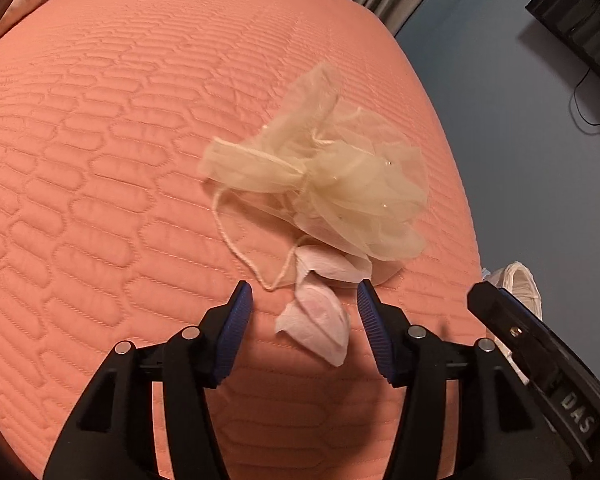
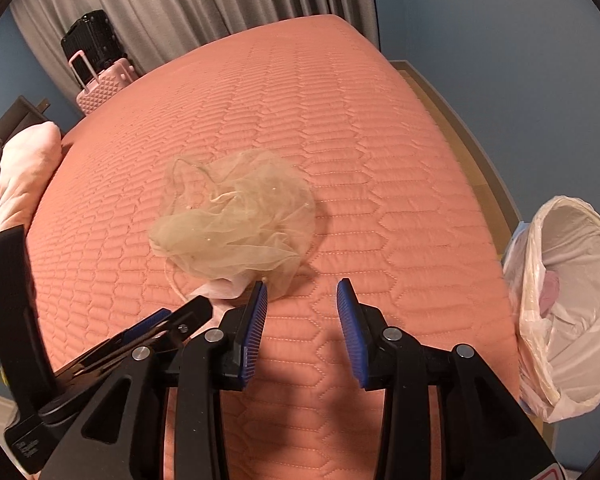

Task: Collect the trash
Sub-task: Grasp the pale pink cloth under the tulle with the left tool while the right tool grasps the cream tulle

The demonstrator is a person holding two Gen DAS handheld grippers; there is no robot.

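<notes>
Both open, gripping nothing: left gripper [image 1: 305, 296] straddling the tissue [image 1: 320, 320] near the bed [image 1: 100, 160] edge (mesh bag [image 1: 324, 184] just beyond), nearer than right gripper [image 2: 302, 292].

On the bed [image 2: 380, 160] lie one mesh bundle [image 1: 324, 176] and one crumpled tissue [image 1: 320, 312]; one lined bin [image 2: 572, 300] stands right, two suitcases [image 2: 96, 64] far left.

Bare quilted bed [image 2: 340, 128] left open beyond and right of the mesh bundle [image 2: 236, 216], lined bin [image 2: 572, 304] set past the bed edge, left gripper [image 2: 160, 320] crowded beside the right gripper [image 2: 302, 288]
</notes>
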